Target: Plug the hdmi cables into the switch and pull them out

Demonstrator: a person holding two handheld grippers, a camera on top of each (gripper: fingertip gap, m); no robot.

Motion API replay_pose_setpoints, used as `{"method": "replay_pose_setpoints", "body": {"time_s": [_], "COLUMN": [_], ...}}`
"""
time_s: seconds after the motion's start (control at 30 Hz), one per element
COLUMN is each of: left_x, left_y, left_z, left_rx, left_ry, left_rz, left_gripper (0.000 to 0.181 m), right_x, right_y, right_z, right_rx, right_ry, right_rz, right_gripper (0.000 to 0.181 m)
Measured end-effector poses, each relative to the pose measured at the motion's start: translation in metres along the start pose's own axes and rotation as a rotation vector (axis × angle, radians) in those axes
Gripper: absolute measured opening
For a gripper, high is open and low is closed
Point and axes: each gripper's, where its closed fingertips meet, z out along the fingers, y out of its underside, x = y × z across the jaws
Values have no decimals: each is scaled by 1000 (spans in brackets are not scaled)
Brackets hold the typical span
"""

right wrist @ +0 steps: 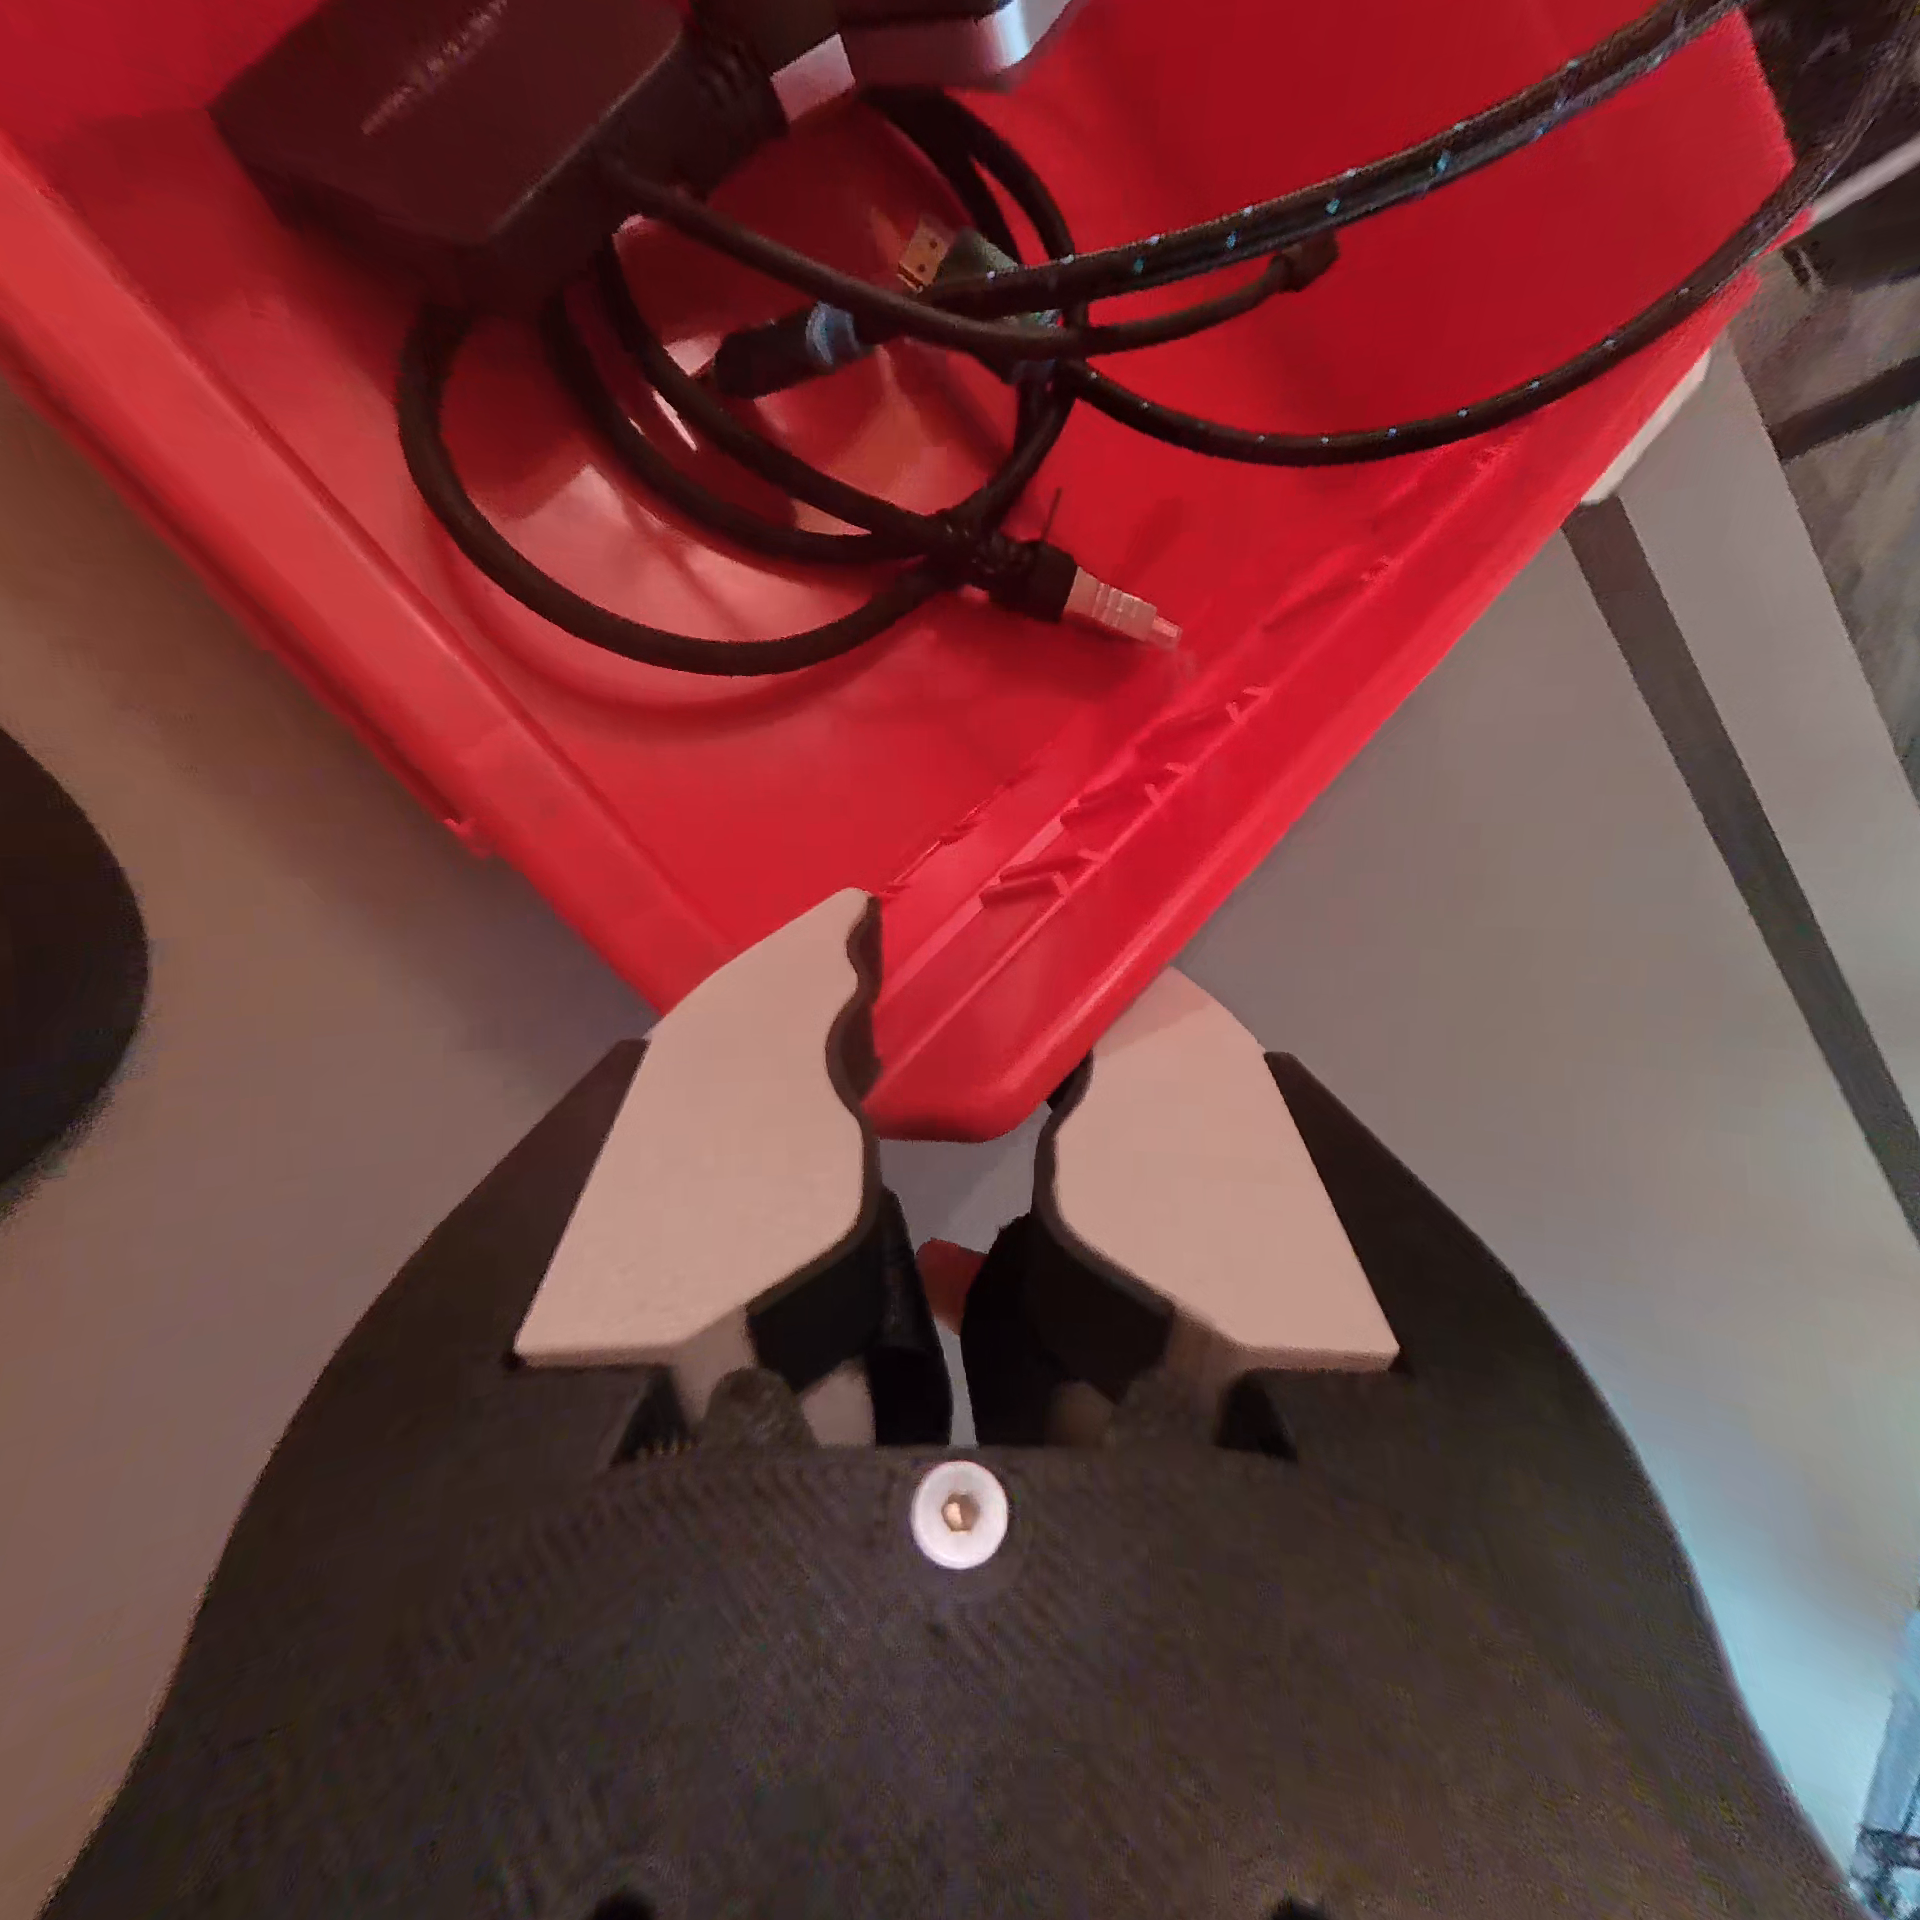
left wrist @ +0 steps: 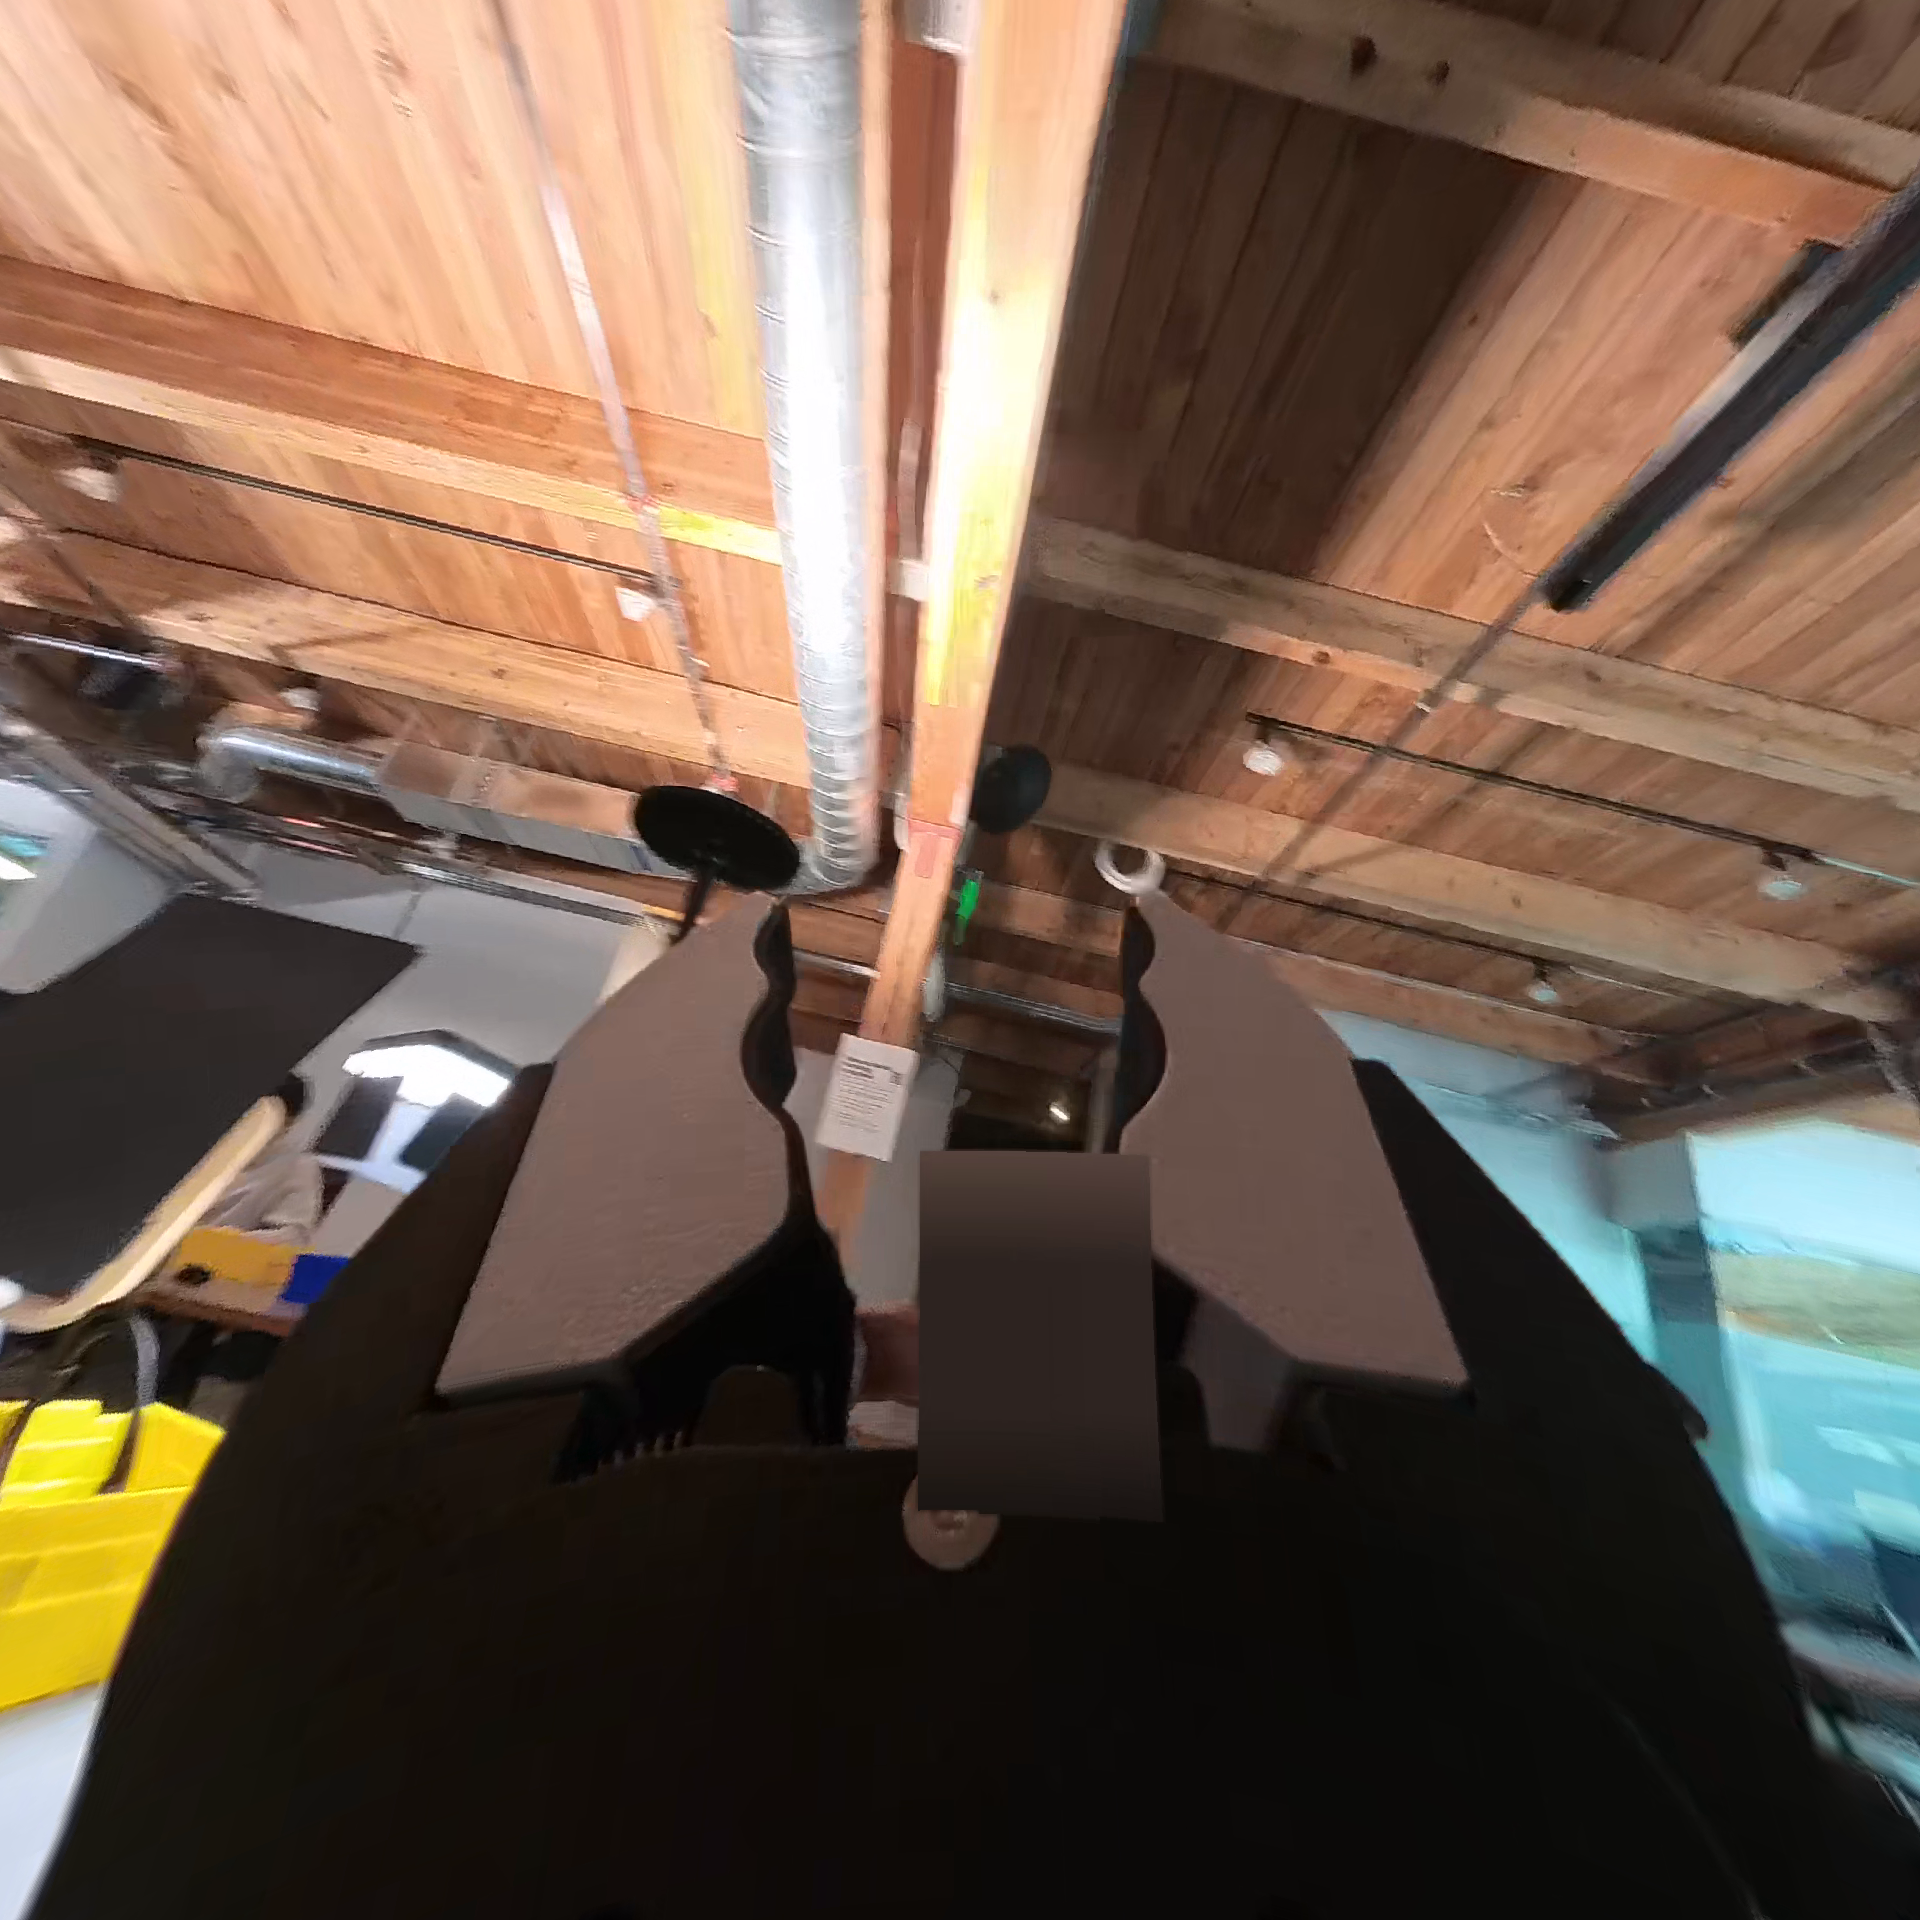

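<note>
The right hand-held gripper (right wrist: 961,997) has smooth pale fingers with wavy black edges. They are spread apart with nothing between them, over the corner of a shiny red plastic tray (right wrist: 1091,831) on a plain grey surface (right wrist: 1455,987). Further ahead in the tray lie black woven hdmi cables (right wrist: 644,613) in loops, one with a silver plug (right wrist: 1117,608). Past them sits the dark boxy switch (right wrist: 457,114), cut off at the top. The left hand-held gripper (left wrist: 956,925) is also spread apart and empty, pointing up at a wooden plank ceiling (left wrist: 1351,416) and a ribbed silver pipe (left wrist: 816,468).
</note>
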Motion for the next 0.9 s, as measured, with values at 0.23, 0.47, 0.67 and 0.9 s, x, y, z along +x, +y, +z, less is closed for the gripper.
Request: {"method": "replay_pose_setpoints", "body": {"time_s": [0.23,0.47,0.67,0.9], "left_x": [-76,-104,-108,-94], "left_y": [-47,-66,-64,-39], "left_z": [-39,-57,-56,-36], "left_rx": [304,336,308,178], "left_ry": [-287,-328,-317,-244], "left_rz": [-209,-166,-143,-105], "left_gripper": [51,46,44,42], "right_x": [-24,-50,-63,-72], "right_y": [-35,-65,-87,-114], "right_z": [12,18,27,42], "right_rx": [37,66,59,87], "right_ry": [-49,-74,-90,-131], "right_rz": [-69,-117,-177,-218], "right_gripper": [27,27,27,27]}}
